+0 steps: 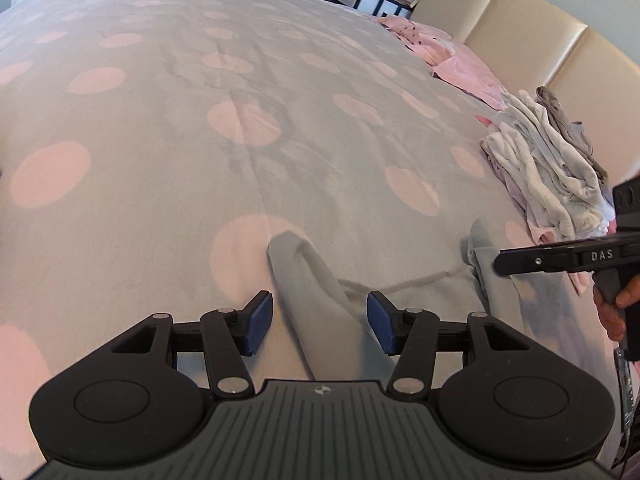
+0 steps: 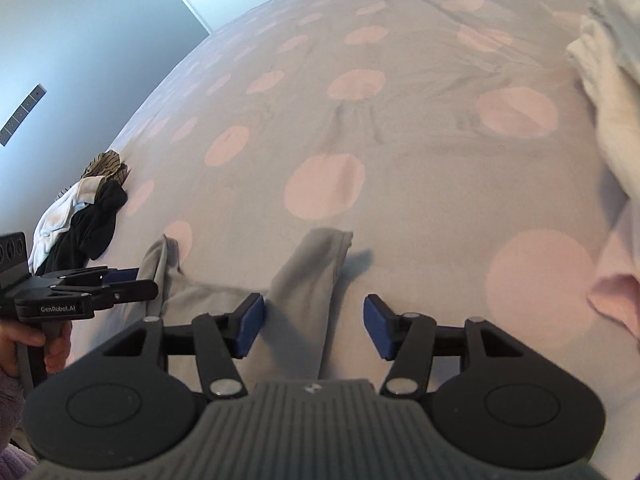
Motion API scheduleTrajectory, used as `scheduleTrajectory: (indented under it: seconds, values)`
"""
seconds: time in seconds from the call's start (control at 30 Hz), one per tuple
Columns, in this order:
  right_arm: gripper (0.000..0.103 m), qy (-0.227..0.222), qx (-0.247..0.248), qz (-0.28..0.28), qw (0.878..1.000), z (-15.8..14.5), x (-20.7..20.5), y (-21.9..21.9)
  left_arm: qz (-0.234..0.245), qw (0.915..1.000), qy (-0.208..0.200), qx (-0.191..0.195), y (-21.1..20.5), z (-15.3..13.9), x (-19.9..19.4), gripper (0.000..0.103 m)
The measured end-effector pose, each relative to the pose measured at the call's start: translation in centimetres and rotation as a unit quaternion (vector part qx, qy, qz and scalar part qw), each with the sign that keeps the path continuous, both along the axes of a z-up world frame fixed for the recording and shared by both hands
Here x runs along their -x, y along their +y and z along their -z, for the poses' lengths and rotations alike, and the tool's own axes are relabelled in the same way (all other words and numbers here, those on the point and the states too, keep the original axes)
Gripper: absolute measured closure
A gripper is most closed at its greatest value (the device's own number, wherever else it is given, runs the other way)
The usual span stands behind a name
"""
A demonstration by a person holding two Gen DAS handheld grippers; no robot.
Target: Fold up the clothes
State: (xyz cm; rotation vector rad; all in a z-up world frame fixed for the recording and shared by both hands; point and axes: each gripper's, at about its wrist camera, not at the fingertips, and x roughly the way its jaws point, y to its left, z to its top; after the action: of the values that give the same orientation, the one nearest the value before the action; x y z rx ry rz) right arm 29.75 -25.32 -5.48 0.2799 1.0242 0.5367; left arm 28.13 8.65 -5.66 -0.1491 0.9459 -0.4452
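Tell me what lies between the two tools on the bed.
In the left wrist view, a thin drawstring of the grey garment spans the spotted bedspread between the left tool and right tool.

Open bedspread is left ahead of both tools. The right edge is blocked by a pale clothes heap; the left by dark clothes.

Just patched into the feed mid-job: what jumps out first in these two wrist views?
The grey garment lies low on the polka-dot bedspread, one end between the open fingers of the left gripper and another between those of the open right gripper. To the right, near the headboard, sits a pile of pale clothes; a dark-and-white heap lies at the bed's left edge.
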Motion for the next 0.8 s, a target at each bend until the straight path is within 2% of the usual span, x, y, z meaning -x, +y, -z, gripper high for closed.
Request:
scheduleTrajectory:
  seconds: [0.07,0.17,0.2,0.23,0.3,0.53,0.8]
  values:
    - [0.048,-0.001,0.002,-0.013,1.0,0.5,-0.8,0.5,0.011,0.9997,-0.013,-0.018,-0.4,0.3,-0.2,0.063]
    - [0.079,-0.004,0.008,-0.03,1.0,1.0,-1.2,1.1,0.025,0.9984,-0.037,-0.036,-1.0,0.2,-0.1,0.08]
    - [0.083,-0.003,0.007,-0.034,0.999,1.1,-1.3,1.2,0.029,0.998,-0.044,-0.036,-1.1,0.1,0.0,0.091]
    - [0.085,-0.008,0.01,-0.037,0.999,1.0,-1.0,1.3,0.032,0.9977,-0.051,-0.032,-1.1,-0.2,0.2,0.096]
    - [0.091,-0.017,0.012,-0.039,0.999,0.5,-0.7,1.3,0.034,0.9968,-0.069,-0.02,-1.0,-1.0,0.7,0.097]
    - [0.092,-0.076,-0.014,-0.064,0.995,-5.3,2.5,-0.2,0.05,0.9916,-0.119,0.014,0.2,-6.4,3.8,0.098]
    - [0.092,-0.155,-0.026,-0.109,0.982,-12.2,10.9,-2.0,0.091,0.9781,-0.183,0.04,0.1,-13.7,11.9,0.098]
